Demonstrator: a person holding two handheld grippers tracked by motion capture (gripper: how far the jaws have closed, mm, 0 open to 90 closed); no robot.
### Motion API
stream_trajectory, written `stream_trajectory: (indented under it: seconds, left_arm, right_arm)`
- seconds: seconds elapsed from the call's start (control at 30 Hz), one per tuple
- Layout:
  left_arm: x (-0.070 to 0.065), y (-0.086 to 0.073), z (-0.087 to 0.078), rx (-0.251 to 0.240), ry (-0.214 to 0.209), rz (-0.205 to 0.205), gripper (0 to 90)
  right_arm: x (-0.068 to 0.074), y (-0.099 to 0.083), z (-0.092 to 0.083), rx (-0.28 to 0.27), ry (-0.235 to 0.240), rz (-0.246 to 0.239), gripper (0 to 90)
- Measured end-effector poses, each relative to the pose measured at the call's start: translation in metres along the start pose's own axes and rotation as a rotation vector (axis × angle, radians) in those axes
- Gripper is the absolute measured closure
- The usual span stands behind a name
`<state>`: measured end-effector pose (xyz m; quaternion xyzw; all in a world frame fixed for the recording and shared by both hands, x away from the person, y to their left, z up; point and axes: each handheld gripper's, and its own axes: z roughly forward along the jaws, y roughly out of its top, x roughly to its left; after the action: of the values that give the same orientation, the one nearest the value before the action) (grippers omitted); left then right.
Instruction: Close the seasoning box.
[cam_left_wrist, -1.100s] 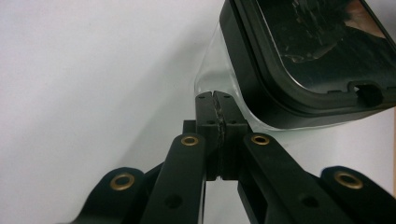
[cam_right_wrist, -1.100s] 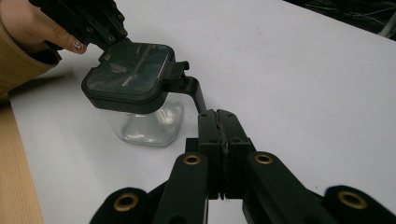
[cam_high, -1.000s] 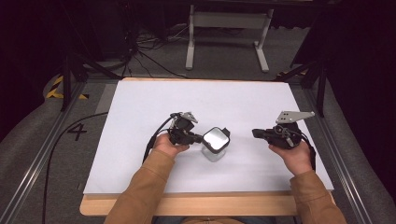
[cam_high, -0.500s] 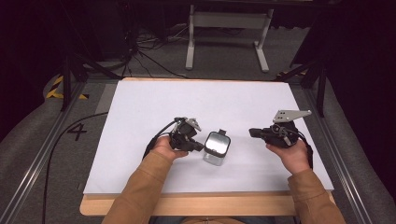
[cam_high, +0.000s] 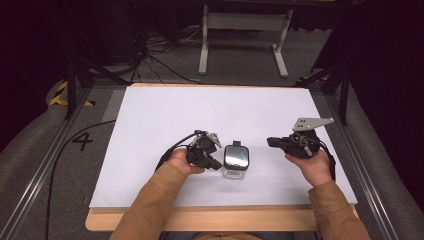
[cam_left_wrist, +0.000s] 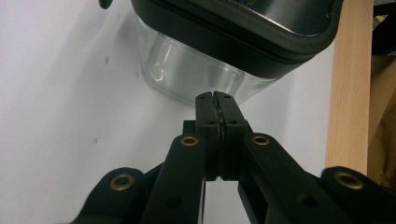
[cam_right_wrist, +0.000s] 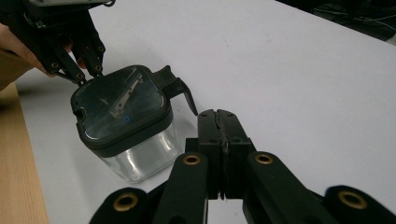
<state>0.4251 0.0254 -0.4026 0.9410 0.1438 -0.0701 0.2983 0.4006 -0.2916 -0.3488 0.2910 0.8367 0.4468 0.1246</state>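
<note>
A clear square plastic container with a black snap-on lid (cam_high: 236, 159) is seen standing upright on the white-covered desk (cam_high: 165, 110), near its front edge and between the two grippers. The left gripper (cam_high: 214, 165) is held just beside the container's lid, its fingers clenched together on nothing. The right gripper (cam_high: 270, 142) is held well apart to the container's right, its fingers likewise pressed together and empty.

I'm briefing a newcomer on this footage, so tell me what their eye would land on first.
First the clear container with its dark lid, alone near the middle of the white table. Next the left gripper, jaws shut, right at the container's left side, its tips at the lid's edge in the right gripper view. The right gripper, also shut, is held well apart on the container's right.
</note>
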Motion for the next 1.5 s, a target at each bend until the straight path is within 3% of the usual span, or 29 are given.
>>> stream_trajectory:
  seconds: [0.23,0.5,0.57,0.7,0.73,0.9,1.0,1.1,1.17,1.33,1.5]
  left_arm:
    - [-0.004,0.003,0.003,0.020,-0.001,0.011,89.3]
    - [-0.003,0.003,-0.004,-0.004,-0.007,0.005,86.9]
    - [-0.005,0.002,-0.012,-0.035,0.019,-0.010,84.8]
    - [-0.007,0.000,-0.043,-0.162,0.062,-0.025,83.4]
    - [-0.009,-0.002,-0.053,-0.208,0.088,-0.034,83.1]
    - [-0.014,-0.017,-0.090,-0.342,0.197,-0.093,78.5]
    - [-0.012,-0.030,-0.101,-0.357,0.259,-0.136,75.8]
    - [-0.007,-0.041,-0.108,-0.357,0.293,-0.184,75.2]
    - [-0.004,-0.048,-0.113,-0.385,0.323,-0.216,72.2]
    - [0.002,-0.061,-0.122,-0.428,0.373,-0.254,65.1]
    - [0.012,-0.073,-0.126,-0.456,0.429,-0.336,57.9]
  right_arm:
    - [0.001,0.000,0.001,0.009,0.001,-0.004,89.1]
    - [0.000,0.000,0.000,0.004,-0.001,-0.003,89.1]
    - [0.000,0.001,-0.001,-0.002,-0.003,-0.002,89.0]
    - [0.001,0.003,-0.005,-0.013,-0.007,-0.007,88.5]
    - [0.001,0.004,-0.006,-0.015,-0.009,-0.010,88.0]
    - [-0.002,0.009,-0.009,-0.032,-0.018,-0.014,84.3]
    - [-0.005,0.013,-0.012,-0.045,-0.034,-0.013,81.8]
    - [-0.011,0.016,-0.017,-0.065,-0.054,-0.005,78.5]
    - [-0.016,0.016,-0.021,-0.081,-0.069,0.002,75.1]
    - [-0.027,0.013,-0.028,-0.087,-0.114,0.021,68.1]
    - [-0.042,0.003,-0.035,-0.077,-0.198,0.054,55.4]
